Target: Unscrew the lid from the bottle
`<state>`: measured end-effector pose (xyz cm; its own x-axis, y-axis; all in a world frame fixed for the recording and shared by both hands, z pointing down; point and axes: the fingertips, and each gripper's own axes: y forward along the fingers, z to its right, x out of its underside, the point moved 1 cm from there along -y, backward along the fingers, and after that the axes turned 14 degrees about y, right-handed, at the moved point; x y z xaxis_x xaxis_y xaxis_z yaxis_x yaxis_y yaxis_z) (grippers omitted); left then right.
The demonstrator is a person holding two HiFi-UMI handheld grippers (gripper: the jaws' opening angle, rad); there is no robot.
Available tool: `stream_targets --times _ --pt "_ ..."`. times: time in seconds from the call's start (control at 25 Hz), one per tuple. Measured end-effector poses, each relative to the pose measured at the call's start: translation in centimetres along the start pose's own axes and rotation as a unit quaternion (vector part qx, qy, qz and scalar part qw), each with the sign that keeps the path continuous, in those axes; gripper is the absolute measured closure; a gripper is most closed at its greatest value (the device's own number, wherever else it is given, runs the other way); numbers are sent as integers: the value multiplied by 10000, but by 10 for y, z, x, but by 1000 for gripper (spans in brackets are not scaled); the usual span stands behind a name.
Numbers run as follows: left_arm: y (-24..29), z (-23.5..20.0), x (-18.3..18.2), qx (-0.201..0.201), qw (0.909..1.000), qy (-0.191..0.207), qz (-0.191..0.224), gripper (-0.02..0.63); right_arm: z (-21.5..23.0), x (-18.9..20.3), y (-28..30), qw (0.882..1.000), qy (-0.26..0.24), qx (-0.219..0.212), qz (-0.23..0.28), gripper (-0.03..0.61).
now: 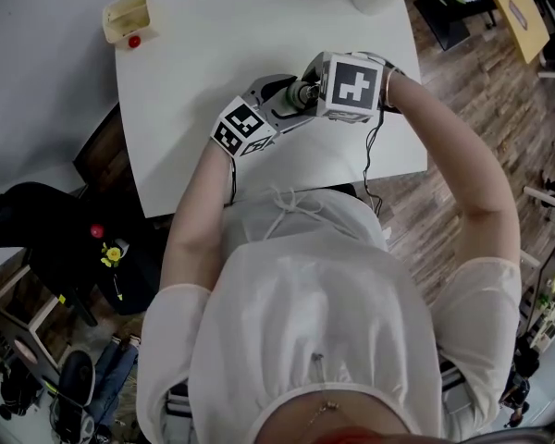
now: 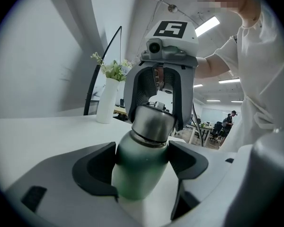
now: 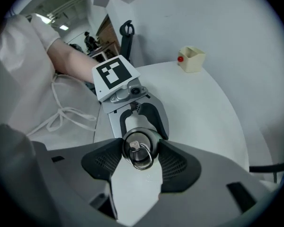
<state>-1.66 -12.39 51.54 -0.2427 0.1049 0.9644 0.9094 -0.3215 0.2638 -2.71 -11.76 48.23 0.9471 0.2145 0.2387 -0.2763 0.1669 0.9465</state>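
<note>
The white table (image 1: pixel 240 44) carries little besides a small box with a red ball at its far corner, and the work goes on over its near half, close to the person's chest. The bottle (image 2: pixel 136 181), green in the body with a brushed steel top, is held there between the two claws; whether its base rests on the table cannot be told. The left claw (image 2: pixel 142 161) is pressed on the green body just below the shoulder, one pad on each side. The right claw (image 3: pixel 141 158) comes down from above and pinches the steel lid (image 3: pixel 141 141), its pads on the lid's round wall. The lid looks seated still, with only a thin dark seam under it, so the turning seems to be in hand and not done. To do it well, the left claw should hold the body firm and unmoving while the right one rolls about the bottle's own axis, lifting only once the thread lets go. Smooth steel may slip, so the pads should stay square on the wall and clear of the small wire ring (image 3: pixel 143 156) on top.
</note>
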Motion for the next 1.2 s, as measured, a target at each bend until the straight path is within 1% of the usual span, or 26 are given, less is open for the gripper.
stream_targets --times 0.16,0.28,0.48,0.72,0.92,1.12,1.2 --pt "2 2 -1 -12 10000 -16 -20 255 -9 3 -1 9972 -720 -130 -169 325" --pt "0 0 1 -36 10000 -28 -28 255 -8 0 2 9963 -825 -143 -195 325" --pt "-1 0 1 -37 10000 -44 1 255 -8 -1 2 9973 -729 -119 -34 327" --pt "-1 0 1 -34 10000 -34 14 255 -5 9 -10 9992 -408 -34 -8 327" --pt "-2 0 -1 -50 10000 -35 -5 255 -6 2 -29 9983 -204 -128 535 327" --pt "-2 1 -3 -53 10000 -21 -52 255 14 23 -43 9972 172 119 717 327" --pt "-2 1 -3 -64 10000 -11 -60 255 22 37 -41 9968 343 247 686 327"
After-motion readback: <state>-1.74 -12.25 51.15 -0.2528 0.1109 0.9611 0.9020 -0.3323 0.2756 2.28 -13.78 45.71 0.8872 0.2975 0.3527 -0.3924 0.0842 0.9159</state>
